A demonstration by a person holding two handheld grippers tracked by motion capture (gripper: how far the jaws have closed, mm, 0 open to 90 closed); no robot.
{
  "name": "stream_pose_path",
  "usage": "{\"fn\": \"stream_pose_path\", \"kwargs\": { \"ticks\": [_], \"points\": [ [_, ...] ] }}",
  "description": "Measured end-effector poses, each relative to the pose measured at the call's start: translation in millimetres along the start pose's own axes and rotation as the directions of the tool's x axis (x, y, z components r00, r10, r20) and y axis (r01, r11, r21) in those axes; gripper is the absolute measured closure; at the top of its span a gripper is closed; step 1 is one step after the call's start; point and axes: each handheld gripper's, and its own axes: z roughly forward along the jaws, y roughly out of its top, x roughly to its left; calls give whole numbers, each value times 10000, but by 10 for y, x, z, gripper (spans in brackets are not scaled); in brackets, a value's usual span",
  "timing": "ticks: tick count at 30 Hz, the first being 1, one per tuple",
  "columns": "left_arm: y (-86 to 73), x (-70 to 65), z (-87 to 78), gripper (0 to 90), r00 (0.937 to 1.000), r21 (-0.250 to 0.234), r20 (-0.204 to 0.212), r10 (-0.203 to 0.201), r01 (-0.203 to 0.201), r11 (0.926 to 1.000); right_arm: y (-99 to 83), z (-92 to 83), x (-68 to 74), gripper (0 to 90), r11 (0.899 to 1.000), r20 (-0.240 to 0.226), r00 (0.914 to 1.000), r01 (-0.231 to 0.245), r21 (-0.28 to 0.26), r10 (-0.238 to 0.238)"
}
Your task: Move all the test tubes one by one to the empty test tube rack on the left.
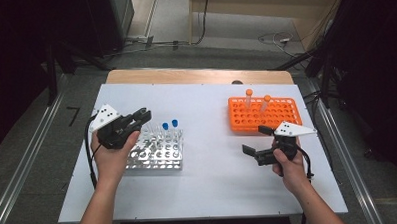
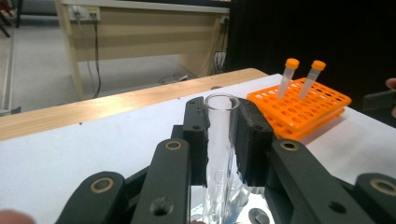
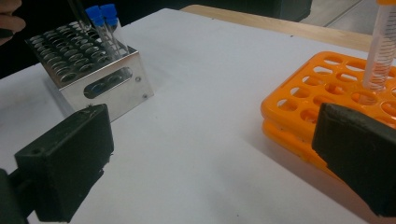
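My left gripper point(image 1: 139, 119) point(image 2: 220, 116) is shut on a clear, uncapped glass test tube point(image 2: 219, 140), held upright over the back left of the metal tube rack point(image 1: 158, 153) point(image 3: 100, 81). I cannot tell whether the tube's lower end sits in a hole. Two blue-capped tubes point(image 1: 170, 125) point(image 3: 105, 21) stand in that rack's far row. My right gripper point(image 1: 255, 142) point(image 3: 210, 158) is open with nothing between its jaws, low over the table just in front of the orange rack point(image 1: 282, 120) point(image 3: 299, 100) point(image 2: 322, 105). Two orange-capped tubes point(image 1: 258, 96) point(image 2: 299, 74) stand in the orange rack.
The white table top point(image 1: 213, 161) lies bare between the two racks. A wooden strip point(image 1: 200, 76) runs along its far edge. Cables point(image 1: 274, 39) lie on the floor beyond.
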Motion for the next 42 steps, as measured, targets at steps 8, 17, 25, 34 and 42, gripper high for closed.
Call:
{"fn": "stream_pose_path", "kwargs": {
  "ticks": [8, 17, 25, 34, 42],
  "points": [
    [-101, 7, 116, 766, 9985, 232, -542, -44, 56, 9997, -3, 4, 1, 0, 10000, 28, 10000, 1, 15, -1],
    [-181, -5, 199, 764, 9976, 889, -683, 143, -82, 9960, -7, 3, -2, 0, 10000, 30, 10000, -18, 40, 18],
    [-233, -36, 242, 760, 9959, 1817, -817, 376, -222, 9831, -10, -13, -26, 0, 10000, 112, 9999, -29, -12, 29],
    [-240, -13, 242, 670, 9969, 2331, -789, 55, 131, 9724, -23, -28, -92, 0, 9999, 280, 9995, -137, -46, 138],
    [-229, 40, 128, 468, 9942, 1645, -704, -817, 924, 9820, 7, -14, -189, 0, 9996, 550, 9981, -260, -132, 267]
  ]
}}
